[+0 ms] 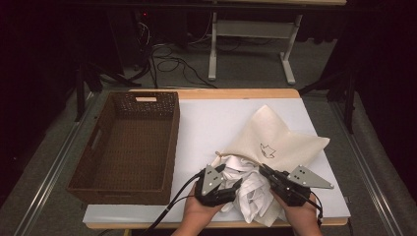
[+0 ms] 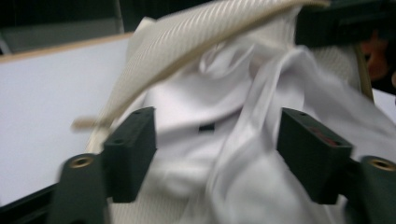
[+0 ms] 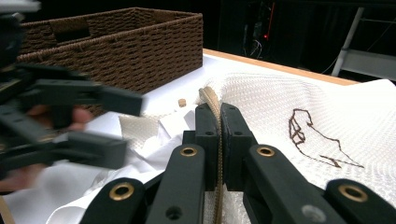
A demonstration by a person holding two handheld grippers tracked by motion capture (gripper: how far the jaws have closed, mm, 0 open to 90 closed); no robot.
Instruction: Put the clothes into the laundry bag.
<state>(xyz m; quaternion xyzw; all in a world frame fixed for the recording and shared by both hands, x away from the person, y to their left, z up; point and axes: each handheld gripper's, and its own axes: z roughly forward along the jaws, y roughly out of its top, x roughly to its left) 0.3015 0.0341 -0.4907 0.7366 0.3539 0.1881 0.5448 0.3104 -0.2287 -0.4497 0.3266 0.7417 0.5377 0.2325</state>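
I see the brown woven wicker basket (image 1: 129, 142) on the left side of the white tabletop (image 1: 206, 123). The cream cloth bag with a small dark drawing (image 1: 275, 140) lies to its right. The crumpled white cloth (image 1: 248, 189) sits at the bag's near end, between my two claws.

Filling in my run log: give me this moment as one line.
left hand-held gripper: open over white cloth | right hand-held gripper: shut on bag edge | basket: beside
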